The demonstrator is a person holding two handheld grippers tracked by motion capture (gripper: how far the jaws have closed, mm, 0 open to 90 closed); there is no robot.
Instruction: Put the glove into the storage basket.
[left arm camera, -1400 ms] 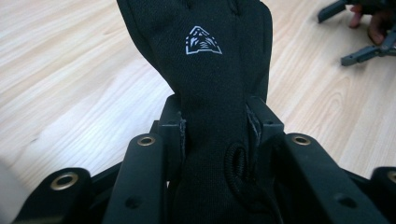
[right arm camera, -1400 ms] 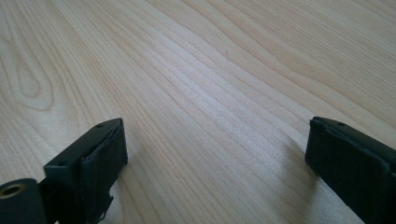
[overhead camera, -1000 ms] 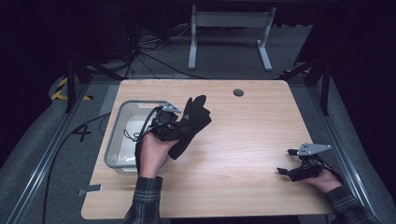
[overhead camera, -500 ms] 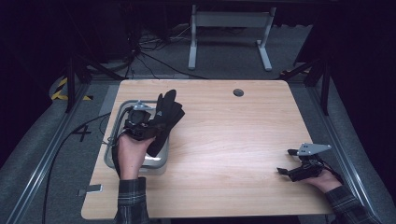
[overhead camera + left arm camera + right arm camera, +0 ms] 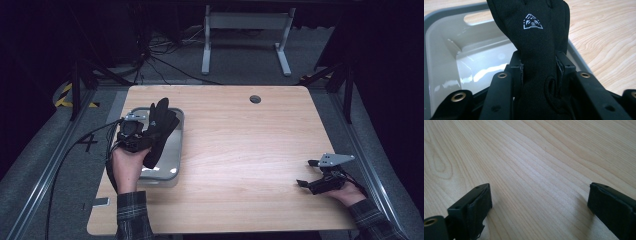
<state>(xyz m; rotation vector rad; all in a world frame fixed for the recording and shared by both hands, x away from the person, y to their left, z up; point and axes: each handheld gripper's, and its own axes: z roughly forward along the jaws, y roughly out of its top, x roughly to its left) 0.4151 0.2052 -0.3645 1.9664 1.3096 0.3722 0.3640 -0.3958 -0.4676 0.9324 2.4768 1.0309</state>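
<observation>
glove (image 5: 159, 130) over tray (image 5: 175, 150), tray at table's (image 5: 250, 150) left edge

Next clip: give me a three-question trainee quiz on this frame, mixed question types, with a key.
1. True or false: the left gripper is shut on the black glove.
2. The glove hangs above: A) the bare table B) the grey bin C) the floor.
3. Fill in: the right gripper jaws stand ___, with nothing between them.

Key: 1 true; 2 B; 3 open.
</observation>
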